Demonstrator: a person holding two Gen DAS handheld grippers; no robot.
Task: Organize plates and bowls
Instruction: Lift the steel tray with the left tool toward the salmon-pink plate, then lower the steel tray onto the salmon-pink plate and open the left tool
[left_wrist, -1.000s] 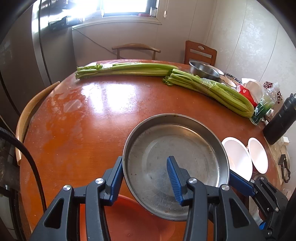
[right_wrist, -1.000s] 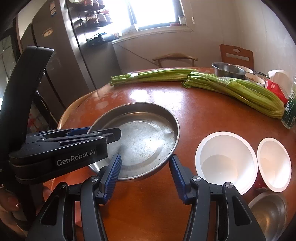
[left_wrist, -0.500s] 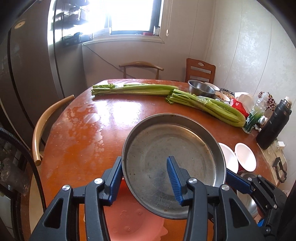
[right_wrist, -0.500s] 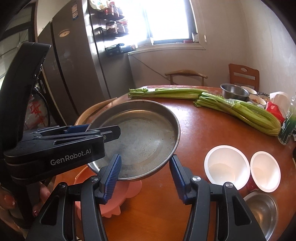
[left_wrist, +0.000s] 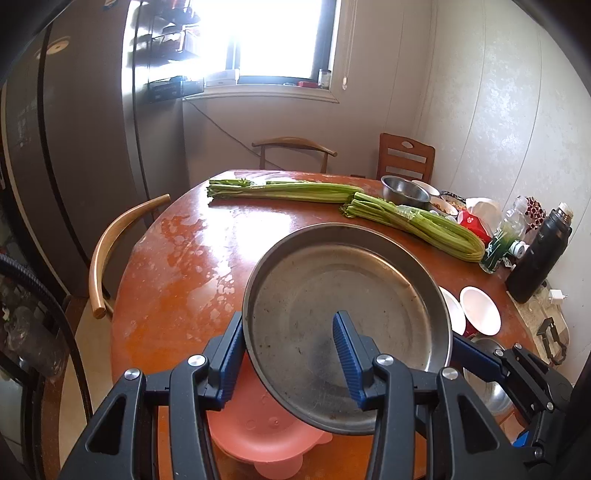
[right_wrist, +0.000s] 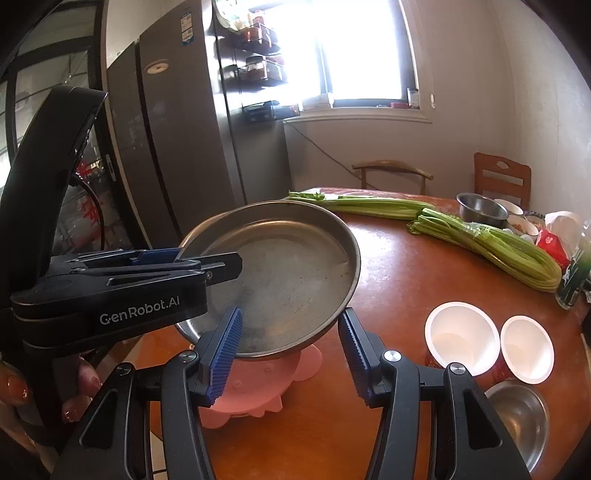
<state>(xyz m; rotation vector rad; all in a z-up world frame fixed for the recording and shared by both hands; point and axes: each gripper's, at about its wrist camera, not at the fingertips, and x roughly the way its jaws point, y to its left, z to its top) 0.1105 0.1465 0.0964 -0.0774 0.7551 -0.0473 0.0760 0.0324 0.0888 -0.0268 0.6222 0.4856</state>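
Lifting the steel plate (left_wrist: 343, 325) is the step in hand, judged from its position clear of the counter (left_wrist: 192, 266), above the pink plate (left_wrist: 258, 435) at lower centre of the left wrist view. The left hand-held gripper (left_wrist: 288, 354) is clamped across the near rim, one pad outside and one inside. The right hand-held gripper (right_wrist: 291, 347) is clamped on the opposite rim in the same manner. Both grips should be held firm and raised evenly so that the plate is kept level. The white bowls (right_wrist: 461, 336) and the small steel bowl (right_wrist: 517, 417) at lower right should be cleared during transfer.
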